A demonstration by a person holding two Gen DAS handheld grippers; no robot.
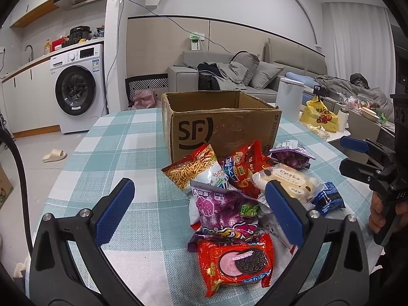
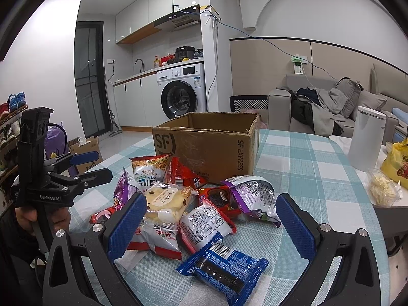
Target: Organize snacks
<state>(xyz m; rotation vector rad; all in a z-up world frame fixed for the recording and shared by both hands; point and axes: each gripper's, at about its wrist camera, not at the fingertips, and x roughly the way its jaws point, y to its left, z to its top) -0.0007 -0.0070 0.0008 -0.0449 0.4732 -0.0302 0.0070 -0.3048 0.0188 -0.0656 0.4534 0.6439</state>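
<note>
Snack packets [image 1: 229, 199] are lying heaped on the checked table [image 1: 122, 137], touching the open cardboard box [image 1: 219, 127]. Left gripper [image 1: 199, 211] and right gripper [image 2: 211, 224] are hovering, jaws spread, empty. Sorting is seemingly not begun; box interior unseen.

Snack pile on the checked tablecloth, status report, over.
Left gripper open, right gripper open, both empty. Pile of snack packets loose before the open brown cardboard box. Nothing visible inside the box. Path unobstructed.
</note>
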